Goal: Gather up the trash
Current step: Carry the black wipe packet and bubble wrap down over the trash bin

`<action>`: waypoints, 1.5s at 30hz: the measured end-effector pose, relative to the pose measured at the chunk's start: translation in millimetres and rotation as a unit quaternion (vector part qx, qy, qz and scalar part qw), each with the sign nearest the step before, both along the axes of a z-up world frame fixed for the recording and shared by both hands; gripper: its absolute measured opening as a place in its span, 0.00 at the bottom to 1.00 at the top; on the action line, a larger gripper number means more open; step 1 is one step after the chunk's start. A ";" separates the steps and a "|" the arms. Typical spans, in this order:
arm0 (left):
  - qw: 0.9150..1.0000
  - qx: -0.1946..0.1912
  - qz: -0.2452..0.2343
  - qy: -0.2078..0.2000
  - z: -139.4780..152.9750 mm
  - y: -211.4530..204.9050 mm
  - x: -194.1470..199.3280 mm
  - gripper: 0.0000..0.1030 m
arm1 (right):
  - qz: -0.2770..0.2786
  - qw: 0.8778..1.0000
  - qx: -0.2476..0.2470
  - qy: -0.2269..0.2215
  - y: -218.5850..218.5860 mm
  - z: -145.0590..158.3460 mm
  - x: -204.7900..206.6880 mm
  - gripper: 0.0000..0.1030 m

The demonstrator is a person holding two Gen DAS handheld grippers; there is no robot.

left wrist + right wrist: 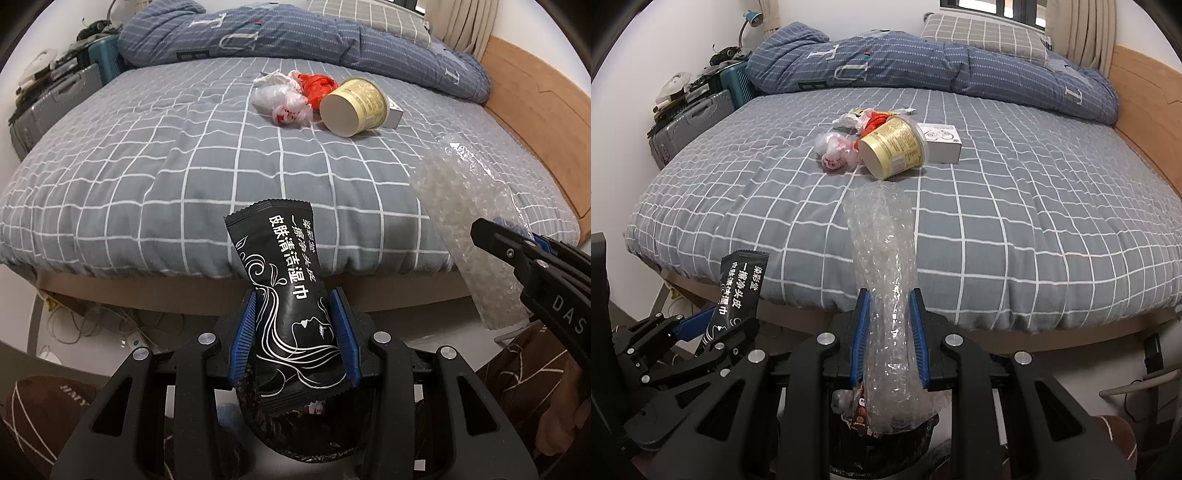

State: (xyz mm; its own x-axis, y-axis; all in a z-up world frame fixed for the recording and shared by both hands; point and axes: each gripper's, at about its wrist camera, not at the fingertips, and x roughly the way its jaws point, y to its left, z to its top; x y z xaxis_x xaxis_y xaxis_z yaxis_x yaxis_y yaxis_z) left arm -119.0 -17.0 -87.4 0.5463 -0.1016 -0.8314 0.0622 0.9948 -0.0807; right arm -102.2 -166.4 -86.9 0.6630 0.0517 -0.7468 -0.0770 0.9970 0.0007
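Note:
My left gripper [295, 295] is shut on a black wet-wipe packet [284, 280] with white lettering, held upright off the foot of the bed. My right gripper [888, 293] is shut on a roll of clear bubble wrap [884, 258] that sticks up past the fingers. Each gripper shows in the other's view: the right gripper [480, 229] with its bubble wrap [469, 206] at the right edge, the left gripper [713, 314] with its packet [740, 288] at the lower left. Below both is a bin lined with a black bag [295, 424] holding some trash [857, 406].
On the grey checked bed [997, 221] lie crumpled clear and red plastic bags [291, 98], a tipped yellow paper cup [892, 147] and a small white box [942, 142]. A blue duvet [923, 66] is heaped at the back. Suitcases [690, 118] stand on the left, a wooden bed frame [535, 110] on the right.

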 end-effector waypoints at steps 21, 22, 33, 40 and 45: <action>1.000 -0.004 0.006 0.029 -14.7 11.2 -45.7 0.39 | 0.012 0.999 0.007 0.031 9.4 -14.5 -42.1 0.21; 0.999 -0.005 0.007 0.031 -15.7 11.6 -46.8 0.39 | 0.010 0.999 0.010 0.031 8.7 -13.7 -43.9 0.21; 0.999 0.004 0.010 0.041 -34.4 19.6 -58.4 0.38 | 0.001 0.998 -0.002 0.065 7.2 -39.5 -55.3 0.21; 0.997 0.003 0.024 0.076 -61.3 33.4 -57.1 0.38 | 0.013 0.994 -0.007 0.105 10.3 -70.9 -53.2 0.20; 0.996 0.007 0.042 0.081 -67.4 44.7 -56.7 0.38 | 0.025 0.990 -0.006 0.140 19.0 -95.2 -48.0 0.21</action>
